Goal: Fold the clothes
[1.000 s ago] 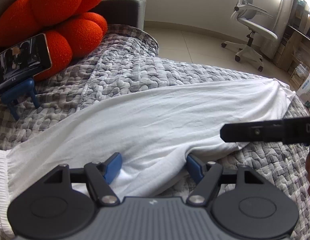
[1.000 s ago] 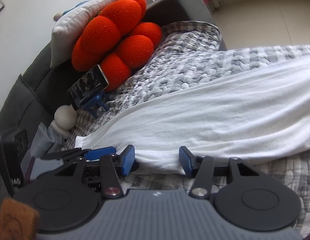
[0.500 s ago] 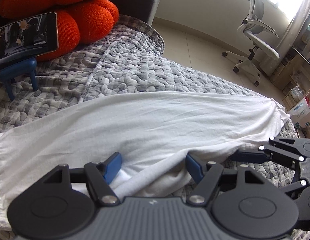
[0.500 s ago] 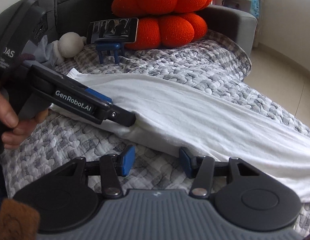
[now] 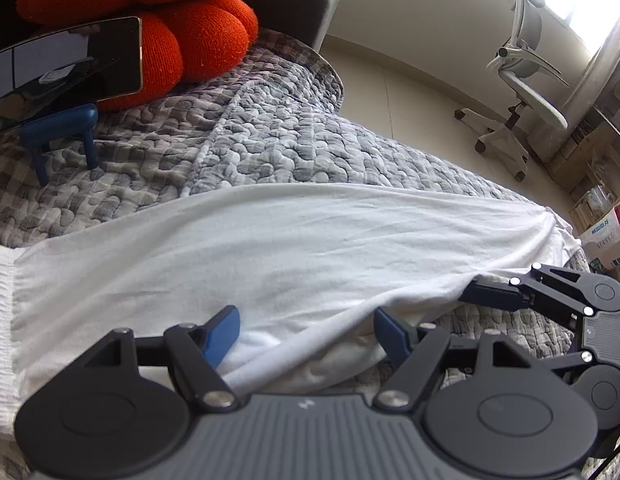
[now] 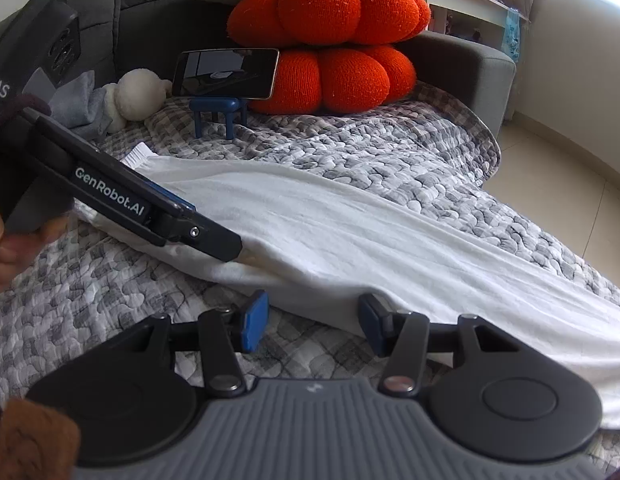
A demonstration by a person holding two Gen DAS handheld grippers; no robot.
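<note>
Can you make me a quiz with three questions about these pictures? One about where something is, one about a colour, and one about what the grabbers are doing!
1. Where does the phone stand?
A. On a small blue stand in front of the orange cushion
B. On the office chair
C. On the white garment

2. What colour is the garment lying on the quilt?
A. Orange
B. White
C. Blue

3. How is the left hand-held gripper now?
A. Shut tight on the phone
B. Open, with the garment's near edge between its fingers
C. Out of sight

Answers:
1. A, the blue stand holds it up before the orange cushion.
2. B, the long cloth is plainly white.
3. B, its blue pads stand wide apart around bunched white cloth.
</note>
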